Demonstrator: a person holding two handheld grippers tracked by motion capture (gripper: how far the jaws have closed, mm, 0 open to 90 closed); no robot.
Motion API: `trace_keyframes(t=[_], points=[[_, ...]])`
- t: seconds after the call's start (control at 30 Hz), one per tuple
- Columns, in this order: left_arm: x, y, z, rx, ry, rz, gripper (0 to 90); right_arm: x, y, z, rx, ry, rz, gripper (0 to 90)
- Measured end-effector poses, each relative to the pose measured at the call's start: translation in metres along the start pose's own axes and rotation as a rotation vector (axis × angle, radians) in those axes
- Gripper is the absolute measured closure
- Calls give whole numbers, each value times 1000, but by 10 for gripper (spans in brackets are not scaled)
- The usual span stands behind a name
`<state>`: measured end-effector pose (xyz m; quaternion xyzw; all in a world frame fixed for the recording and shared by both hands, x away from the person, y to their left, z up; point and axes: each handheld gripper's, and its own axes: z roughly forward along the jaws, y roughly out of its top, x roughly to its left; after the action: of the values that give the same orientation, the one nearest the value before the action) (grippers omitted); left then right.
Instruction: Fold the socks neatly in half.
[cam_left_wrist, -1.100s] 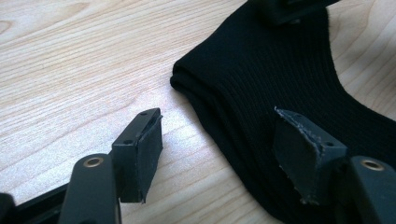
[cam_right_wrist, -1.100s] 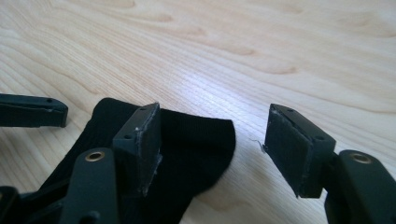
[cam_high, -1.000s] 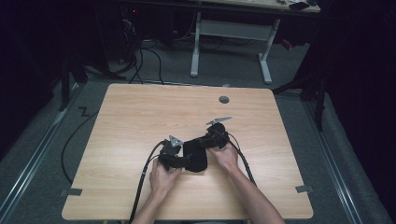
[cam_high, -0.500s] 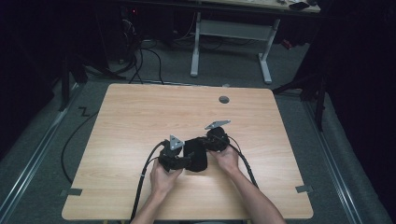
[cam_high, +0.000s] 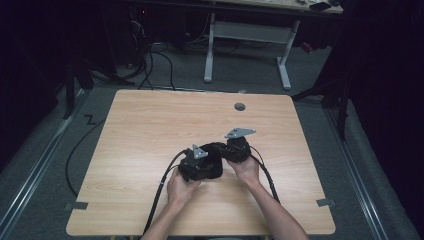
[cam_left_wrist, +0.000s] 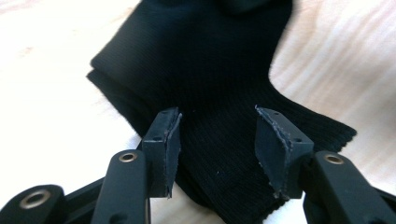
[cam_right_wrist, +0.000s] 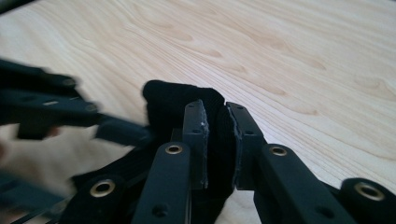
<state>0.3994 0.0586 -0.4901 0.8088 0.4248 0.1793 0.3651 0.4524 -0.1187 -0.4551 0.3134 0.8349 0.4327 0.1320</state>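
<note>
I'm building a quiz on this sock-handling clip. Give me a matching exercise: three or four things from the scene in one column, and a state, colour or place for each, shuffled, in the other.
Things:
1. left tool
2. right tool
3. black ribbed fabric sock
4. small grey round cap

States or places:
A. near the far edge of the light wooden table
B. pinched between two pads
C. jaws apart above the cloth, having just been closing
D. clamped on a fold of cloth

Pairs: 1-C, 2-D, 3-B, 4-A
</note>
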Motion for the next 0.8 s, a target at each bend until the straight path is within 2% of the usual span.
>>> trace_keyframes(t=[0.17,0.27,0.4,0.47,0.5,0.63,0.73,0.8], points=[[2,6,6,-3,32,-14,498,6,-4,-11,-20,15,-20,796],[2,9,6,-8,42,-14,489,6,-4,-14,-24,2,-30,796],[-3,7,-8,-48,13,-5,476,-1,-4,-14,-19,-22,-20,796],[-6,4,-15,-54,-14,1,475,-5,-4,-12,-14,-29,-13,796],[-8,-1,-19,-42,-34,15,476,-7,-4,-11,-12,-30,-7,796],[-10,-4,-17,-26,-42,23,486,-12,-5,-8,-9,-31,13,796],[-11,-6,-10,-2,-49,29,497,-13,-5,-7,-8,-32,21,796],[-14,-9,-1,37,-35,41,507,-11,-5,-13,-25,-25,16,795]])
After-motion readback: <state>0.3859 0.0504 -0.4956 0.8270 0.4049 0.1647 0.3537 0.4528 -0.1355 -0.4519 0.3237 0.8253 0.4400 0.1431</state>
